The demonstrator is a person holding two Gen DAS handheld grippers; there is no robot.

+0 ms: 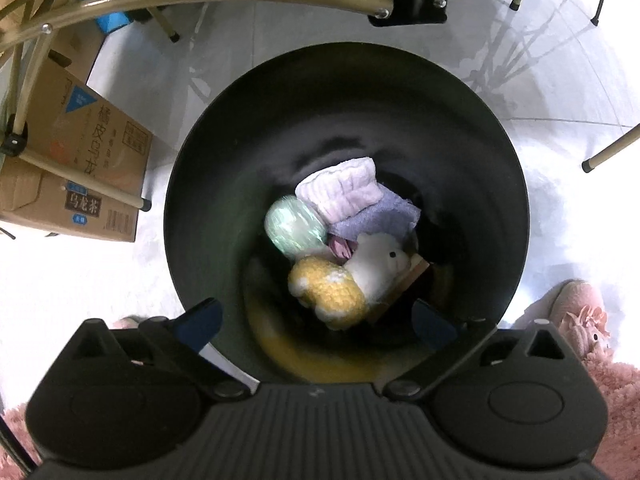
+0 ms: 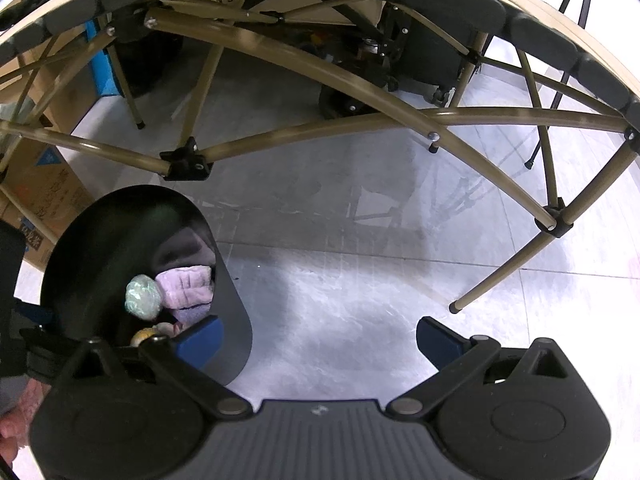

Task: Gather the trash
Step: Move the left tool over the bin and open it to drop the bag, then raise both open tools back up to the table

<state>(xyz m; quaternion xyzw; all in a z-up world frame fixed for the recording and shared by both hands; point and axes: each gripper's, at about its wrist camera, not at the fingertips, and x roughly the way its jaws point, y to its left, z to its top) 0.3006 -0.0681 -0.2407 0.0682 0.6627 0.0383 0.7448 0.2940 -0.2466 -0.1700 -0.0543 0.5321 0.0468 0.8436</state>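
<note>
A black round bin [image 1: 500,184] stands on the pale floor. Inside lie a yellow knitted toy [image 1: 332,292], a white plush animal [image 1: 380,264], a pale green wrapped ball [image 1: 294,226], a pink ribbed cloth [image 1: 344,188] and a lilac cloth [image 1: 380,216]. My left gripper [image 1: 316,320] is open and empty, held right above the bin's mouth. My right gripper [image 2: 318,340] is open and empty over bare floor, to the right of the bin [image 2: 236,320], where the green ball [image 2: 141,295] and pink cloth [image 2: 186,286] show.
A folding table frame of tan tubes [image 2: 320,128] spans overhead and behind the bin, with legs [image 2: 496,276] reaching the floor. Cardboard boxes [image 1: 88,160] sit left of the bin. A pink fluffy slipper [image 1: 584,316] and rug lie at the right.
</note>
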